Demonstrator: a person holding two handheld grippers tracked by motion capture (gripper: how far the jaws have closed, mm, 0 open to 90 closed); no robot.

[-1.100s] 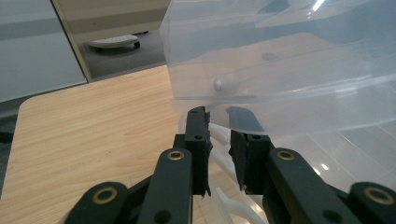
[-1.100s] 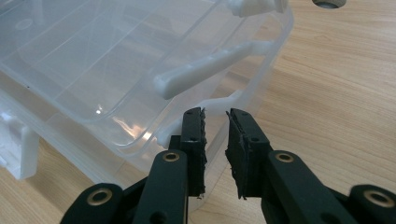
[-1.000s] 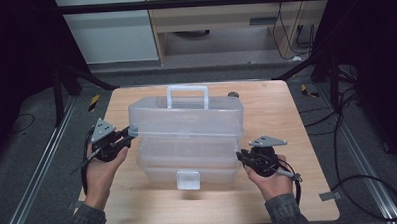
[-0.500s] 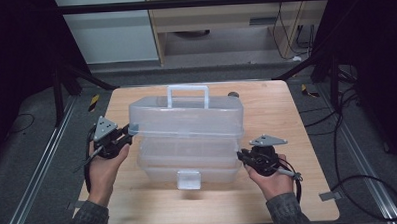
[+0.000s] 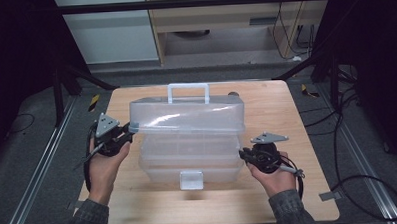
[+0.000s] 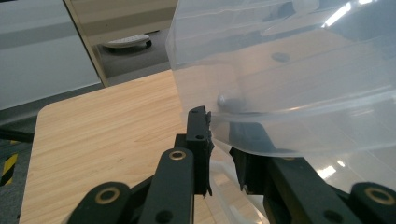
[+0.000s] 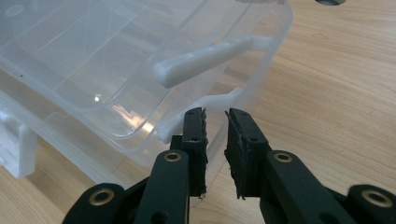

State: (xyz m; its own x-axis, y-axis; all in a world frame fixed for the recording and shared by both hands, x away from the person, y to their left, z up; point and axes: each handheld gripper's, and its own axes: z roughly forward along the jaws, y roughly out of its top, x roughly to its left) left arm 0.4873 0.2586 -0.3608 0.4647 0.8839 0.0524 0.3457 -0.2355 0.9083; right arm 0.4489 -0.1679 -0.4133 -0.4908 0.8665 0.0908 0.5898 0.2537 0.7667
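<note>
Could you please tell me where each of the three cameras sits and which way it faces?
High view: above the person's side, looking forward and down on the table; forearms, both hands show.
Left gripper view: rides the left gripper, facing the box lid; black jaws show.
Right gripper view: rides the right gripper, facing the box base; black jaws show.
All share the clear box.

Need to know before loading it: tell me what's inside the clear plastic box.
Through the clear plastic box, only empty divided tray sections show in the right gripper view; no contents visible. The lower part is blurred by stacked layers and glare.
</note>
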